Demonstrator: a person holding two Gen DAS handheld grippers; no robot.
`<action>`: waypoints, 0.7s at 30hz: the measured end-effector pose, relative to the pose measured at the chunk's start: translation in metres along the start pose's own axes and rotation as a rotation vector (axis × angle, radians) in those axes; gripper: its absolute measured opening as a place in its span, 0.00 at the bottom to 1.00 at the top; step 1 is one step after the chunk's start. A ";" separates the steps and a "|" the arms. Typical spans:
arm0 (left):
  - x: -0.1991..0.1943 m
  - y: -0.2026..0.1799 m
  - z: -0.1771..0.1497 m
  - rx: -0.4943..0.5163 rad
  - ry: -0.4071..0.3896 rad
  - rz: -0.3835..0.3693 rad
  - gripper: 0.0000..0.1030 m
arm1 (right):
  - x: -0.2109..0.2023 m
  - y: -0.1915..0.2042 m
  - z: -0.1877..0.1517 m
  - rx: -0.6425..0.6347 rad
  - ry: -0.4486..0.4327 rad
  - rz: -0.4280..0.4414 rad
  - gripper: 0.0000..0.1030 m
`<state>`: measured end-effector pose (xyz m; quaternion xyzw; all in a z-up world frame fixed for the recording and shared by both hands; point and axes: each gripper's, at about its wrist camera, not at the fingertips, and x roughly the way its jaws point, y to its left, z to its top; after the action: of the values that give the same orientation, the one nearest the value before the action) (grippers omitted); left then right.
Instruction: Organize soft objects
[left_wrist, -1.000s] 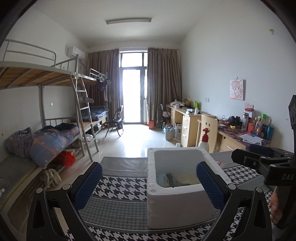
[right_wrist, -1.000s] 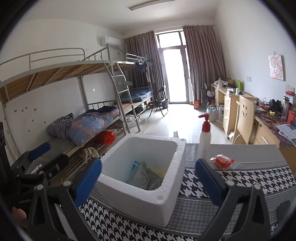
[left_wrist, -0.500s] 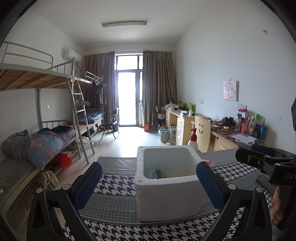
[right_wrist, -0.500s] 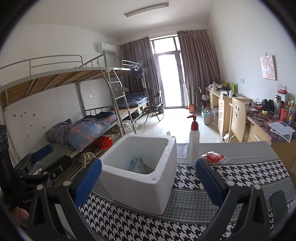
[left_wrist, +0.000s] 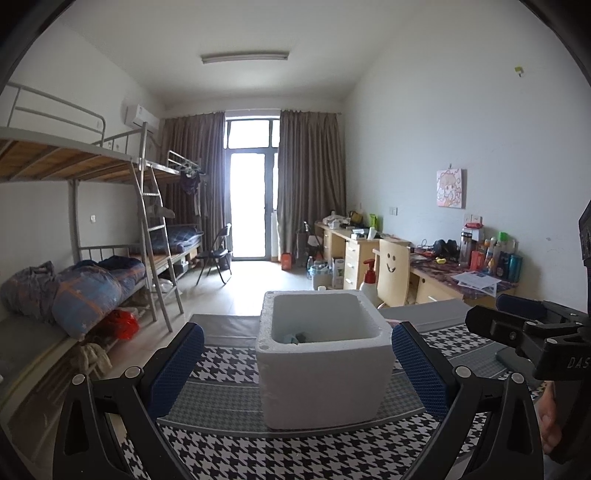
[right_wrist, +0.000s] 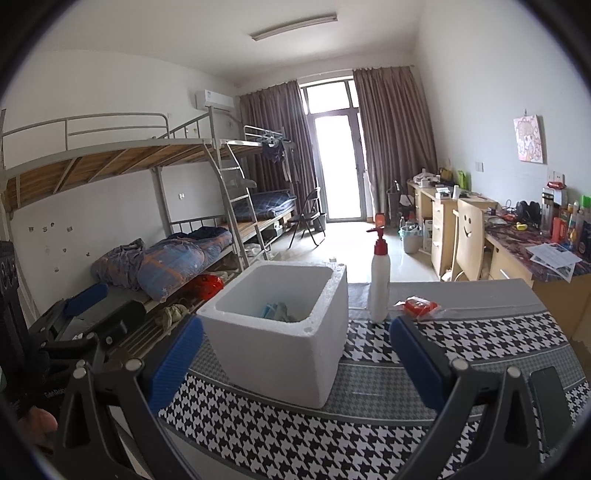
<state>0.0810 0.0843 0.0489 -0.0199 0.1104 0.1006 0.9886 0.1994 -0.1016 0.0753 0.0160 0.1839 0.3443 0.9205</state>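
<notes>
We hold the left tool (left_wrist: 297, 363) and right tool (right_wrist: 295, 360) wide and empty; the foam box (right_wrist: 280, 332) with soft cloths (right_wrist: 277, 312) stands mid-tabletop (right_wrist: 480, 339), toward its left edge.

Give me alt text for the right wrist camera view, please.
The open right gripper faces a white foam box on a houndstooth tablecloth, with bluish soft items inside. A pump bottle and red packet sit beyond it; bunk beds line the room.
</notes>
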 end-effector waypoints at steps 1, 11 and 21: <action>-0.001 -0.002 -0.001 0.003 0.001 -0.001 0.99 | -0.002 0.000 -0.001 -0.001 -0.001 0.000 0.99; -0.020 -0.003 -0.007 0.007 -0.025 -0.005 0.99 | -0.021 0.009 -0.014 -0.010 -0.022 -0.006 0.99; -0.037 -0.002 -0.022 0.003 -0.055 -0.014 0.99 | -0.037 0.016 -0.030 -0.038 -0.060 -0.032 0.99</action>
<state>0.0413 0.0742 0.0360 -0.0162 0.0832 0.0940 0.9920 0.1530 -0.1159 0.0620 0.0060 0.1500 0.3325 0.9311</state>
